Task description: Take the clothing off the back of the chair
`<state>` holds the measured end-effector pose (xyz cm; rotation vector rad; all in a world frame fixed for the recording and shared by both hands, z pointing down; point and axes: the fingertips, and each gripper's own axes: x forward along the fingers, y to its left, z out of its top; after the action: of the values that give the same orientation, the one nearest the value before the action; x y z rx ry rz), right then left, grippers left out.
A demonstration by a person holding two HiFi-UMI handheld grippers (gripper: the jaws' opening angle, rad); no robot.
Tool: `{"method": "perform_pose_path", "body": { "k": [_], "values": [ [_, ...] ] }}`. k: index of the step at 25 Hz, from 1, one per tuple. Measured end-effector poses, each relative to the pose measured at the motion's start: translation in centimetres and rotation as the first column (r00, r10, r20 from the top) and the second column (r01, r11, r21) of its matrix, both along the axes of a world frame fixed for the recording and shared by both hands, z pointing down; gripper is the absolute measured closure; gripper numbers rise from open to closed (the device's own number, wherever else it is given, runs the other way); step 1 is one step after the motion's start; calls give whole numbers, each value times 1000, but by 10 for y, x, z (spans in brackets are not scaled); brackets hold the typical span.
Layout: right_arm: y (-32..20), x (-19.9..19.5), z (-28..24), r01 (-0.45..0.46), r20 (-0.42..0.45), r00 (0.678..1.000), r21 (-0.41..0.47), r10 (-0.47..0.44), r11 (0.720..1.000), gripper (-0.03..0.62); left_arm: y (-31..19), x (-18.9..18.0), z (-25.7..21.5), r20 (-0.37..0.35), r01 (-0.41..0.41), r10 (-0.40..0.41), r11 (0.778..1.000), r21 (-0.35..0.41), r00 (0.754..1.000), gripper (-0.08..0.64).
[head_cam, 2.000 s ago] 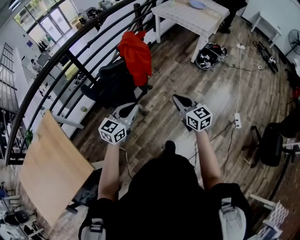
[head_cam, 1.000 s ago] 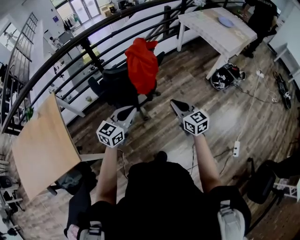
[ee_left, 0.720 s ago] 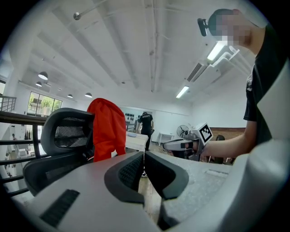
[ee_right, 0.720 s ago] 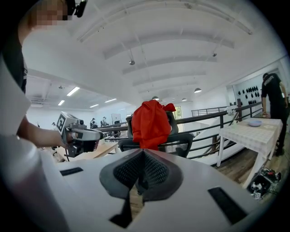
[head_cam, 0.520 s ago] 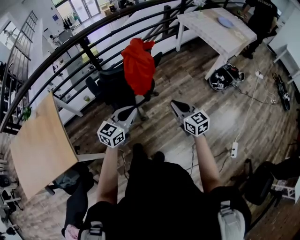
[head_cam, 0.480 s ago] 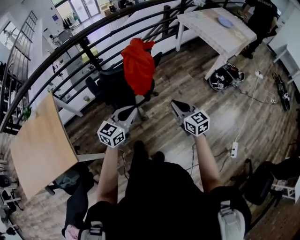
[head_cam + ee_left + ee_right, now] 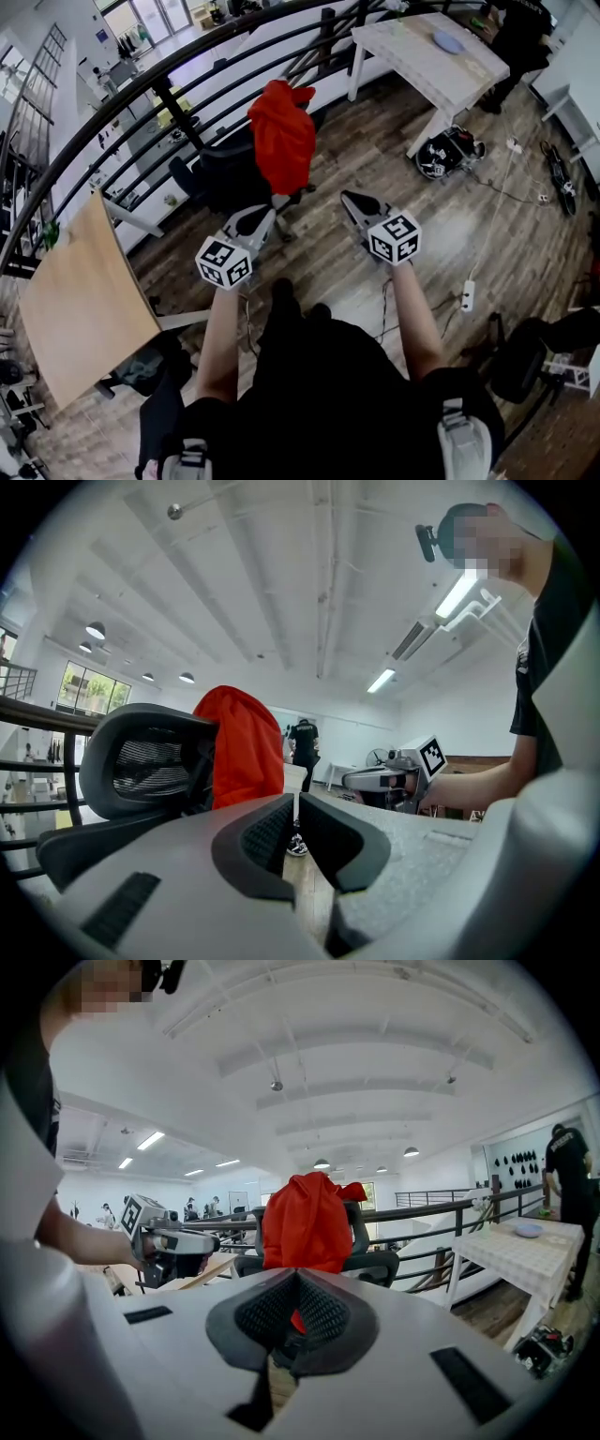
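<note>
A red garment (image 7: 282,134) hangs over the back of a black office chair (image 7: 217,176) by the railing. Both grippers are held out short of the chair and touch nothing. My left gripper (image 7: 263,215) is shut and empty; in its own view the closed tips (image 7: 295,803) point past the chair's mesh headrest (image 7: 141,761) and the red garment (image 7: 242,752). My right gripper (image 7: 350,200) is also shut and empty; its tips (image 7: 296,1283) aim at the red garment (image 7: 305,1222) straight ahead, still at a distance.
A dark curved railing (image 7: 159,84) runs behind the chair. A tilted wooden tabletop (image 7: 80,300) is at the left, a white table (image 7: 427,52) at the upper right with a bag (image 7: 441,155) beneath. A power strip (image 7: 467,297) and cables lie on the wood floor. Another person (image 7: 511,23) stands far right.
The person and both grippers have drifted slightly closer to the chair; the red garment sits a little nearer the grippers. Both jaws stayed shut.
</note>
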<state>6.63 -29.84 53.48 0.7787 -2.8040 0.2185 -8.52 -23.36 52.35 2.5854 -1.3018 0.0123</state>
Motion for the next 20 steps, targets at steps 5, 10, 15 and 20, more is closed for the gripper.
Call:
{"method": "perform_pose_path", "body": {
  "k": [5,10,15,20],
  "values": [
    [-19,-15,-16,-4,6,1000,31,4,1000,594,-17,-10,0,-2,-14,14,1000,-6,1000,554],
    [-38,-38,-37,-12,22,1000,63,11,998,592,-34,-25,1,17,-23,23,1000,-4,1000,526],
    [-53,-62,-55,-24,46,999,92,20,995,592,-50,-35,9,53,-56,58,998,-26,997,479],
    [-68,-79,-75,-58,85,995,115,48,992,543,-61,-35,16,74,-120,123,992,-48,990,444]
  ]
}}
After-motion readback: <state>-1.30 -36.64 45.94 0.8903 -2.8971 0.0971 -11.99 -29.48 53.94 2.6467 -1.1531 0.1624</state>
